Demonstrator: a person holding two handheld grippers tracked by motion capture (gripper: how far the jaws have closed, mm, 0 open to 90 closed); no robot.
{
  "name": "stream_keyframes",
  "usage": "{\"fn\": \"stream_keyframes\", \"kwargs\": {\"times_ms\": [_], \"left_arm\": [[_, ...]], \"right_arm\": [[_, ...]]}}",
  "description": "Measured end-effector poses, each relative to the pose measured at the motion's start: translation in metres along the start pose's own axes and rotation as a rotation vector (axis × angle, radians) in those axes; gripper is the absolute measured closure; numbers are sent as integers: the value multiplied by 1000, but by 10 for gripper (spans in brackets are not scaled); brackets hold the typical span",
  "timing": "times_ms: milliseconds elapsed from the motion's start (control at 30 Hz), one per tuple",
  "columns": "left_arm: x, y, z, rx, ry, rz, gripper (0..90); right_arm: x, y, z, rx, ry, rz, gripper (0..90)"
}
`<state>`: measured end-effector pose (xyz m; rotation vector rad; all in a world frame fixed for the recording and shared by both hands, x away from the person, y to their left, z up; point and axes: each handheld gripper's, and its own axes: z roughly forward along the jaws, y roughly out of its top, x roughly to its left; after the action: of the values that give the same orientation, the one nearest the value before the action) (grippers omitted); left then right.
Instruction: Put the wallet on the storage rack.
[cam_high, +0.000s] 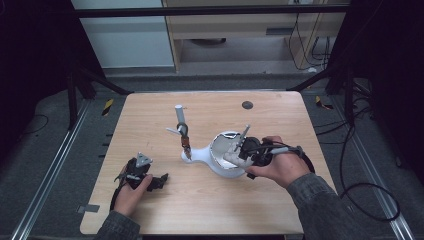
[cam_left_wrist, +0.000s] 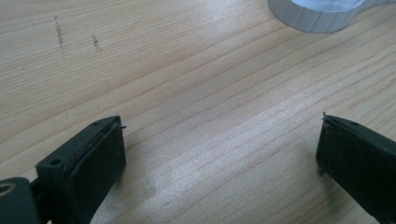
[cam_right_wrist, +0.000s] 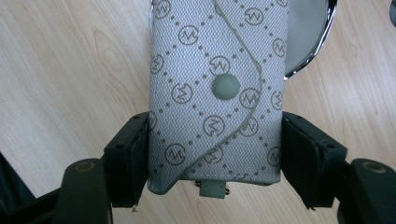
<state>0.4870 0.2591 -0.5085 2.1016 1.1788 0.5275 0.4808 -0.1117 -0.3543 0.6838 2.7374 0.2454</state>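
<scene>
A grey fabric pouch (cam_right_wrist: 219, 60) with a monogram print and a snap button lies between the jaws of my right gripper (cam_right_wrist: 215, 154), which is shut on its lower end. In the high view that gripper (cam_high: 239, 153) holds the pouch (cam_high: 231, 159) over a white rounded object (cam_high: 202, 156) with a shiny rim (cam_right_wrist: 322, 32) at the table's middle right. My left gripper (cam_high: 161, 180) rests low on the table at the front left, open, with bare wood between its jaws (cam_left_wrist: 219, 154). The white object's ribbed edge (cam_left_wrist: 317, 16) lies far ahead of it.
A thin upright post topped by a grey cylinder (cam_high: 179, 113) rises from the white object's narrow end. A small dark disc (cam_high: 247, 105) lies near the table's back edge (cam_high: 210, 93). Dark floor, rails and cables surround the table.
</scene>
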Motion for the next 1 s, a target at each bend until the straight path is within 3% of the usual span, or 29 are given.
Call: {"fn": "stream_keyframes", "kwargs": {"times_ms": [367, 1000], "left_arm": [[0, 0, 0, 0, -1, 0, 8], [0, 0, 0, 1, -1, 1, 6]], "right_arm": [[-1, 16, 11, 39, 13, -20, 308], [-4, 20, 15, 47, 17, -28, 308]]}}
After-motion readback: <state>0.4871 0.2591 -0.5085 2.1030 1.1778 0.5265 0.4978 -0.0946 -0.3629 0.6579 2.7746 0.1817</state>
